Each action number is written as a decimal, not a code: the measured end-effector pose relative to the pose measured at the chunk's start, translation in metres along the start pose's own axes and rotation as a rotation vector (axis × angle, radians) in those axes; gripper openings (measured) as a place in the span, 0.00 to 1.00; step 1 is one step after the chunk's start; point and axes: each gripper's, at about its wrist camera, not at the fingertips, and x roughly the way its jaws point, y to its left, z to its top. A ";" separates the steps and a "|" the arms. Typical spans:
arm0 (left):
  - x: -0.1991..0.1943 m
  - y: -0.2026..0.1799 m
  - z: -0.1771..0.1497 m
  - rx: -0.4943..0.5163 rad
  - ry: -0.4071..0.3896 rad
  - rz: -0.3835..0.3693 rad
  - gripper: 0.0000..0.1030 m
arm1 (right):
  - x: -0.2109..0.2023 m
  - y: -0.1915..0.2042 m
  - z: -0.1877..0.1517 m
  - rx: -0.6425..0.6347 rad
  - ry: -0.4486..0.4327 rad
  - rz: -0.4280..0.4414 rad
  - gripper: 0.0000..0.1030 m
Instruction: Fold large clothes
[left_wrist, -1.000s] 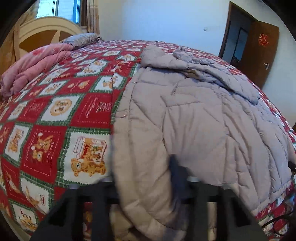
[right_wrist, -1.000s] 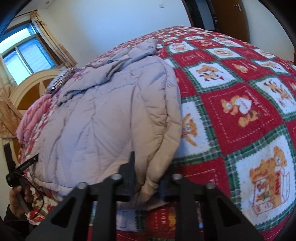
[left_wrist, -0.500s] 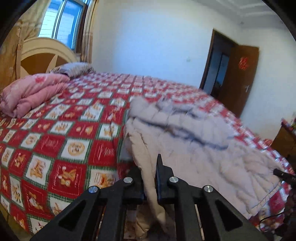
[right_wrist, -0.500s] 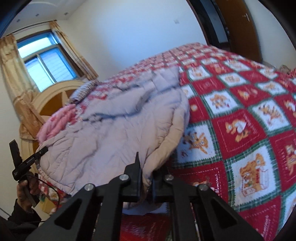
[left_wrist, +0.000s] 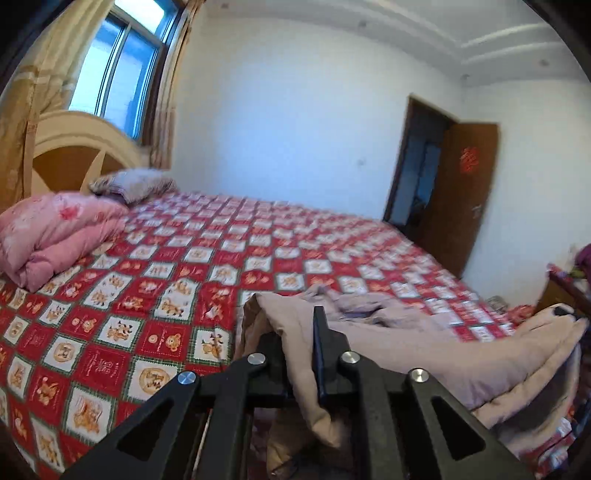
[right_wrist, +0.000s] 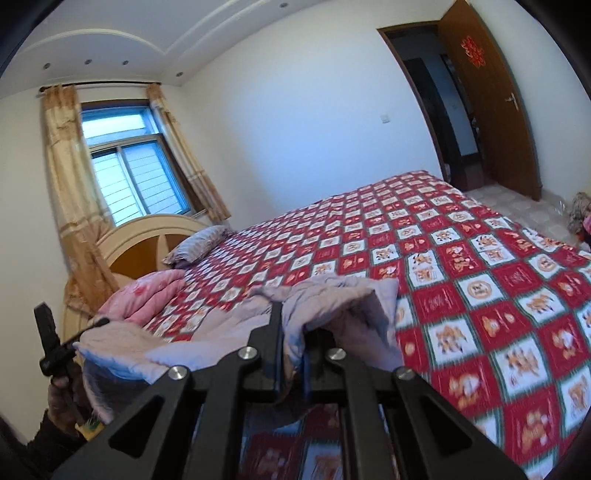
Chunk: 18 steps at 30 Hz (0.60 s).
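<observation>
Lower frame: left gripper & right gripper both clamped on quilted coat hem above bed. Best kept level, hem taut, w/ even pull.

Daylit via window, motion blur, fisheye edges

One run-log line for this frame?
left gripper: shut on quilted coat | right gripper: shut on coat | hem lifted above bed

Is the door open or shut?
Open. The brown door is swung back against the white wall, and the dark doorway beside it shows through into another room.
</observation>
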 end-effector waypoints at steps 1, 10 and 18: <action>0.020 0.001 0.005 -0.009 0.018 -0.003 0.12 | 0.016 -0.008 0.006 0.018 0.012 0.002 0.10; 0.183 0.028 0.042 -0.154 0.174 0.027 0.18 | 0.166 -0.068 0.056 0.088 0.070 -0.130 0.10; 0.238 0.040 0.051 -0.241 0.198 0.025 0.56 | 0.250 -0.111 0.064 0.126 0.158 -0.204 0.12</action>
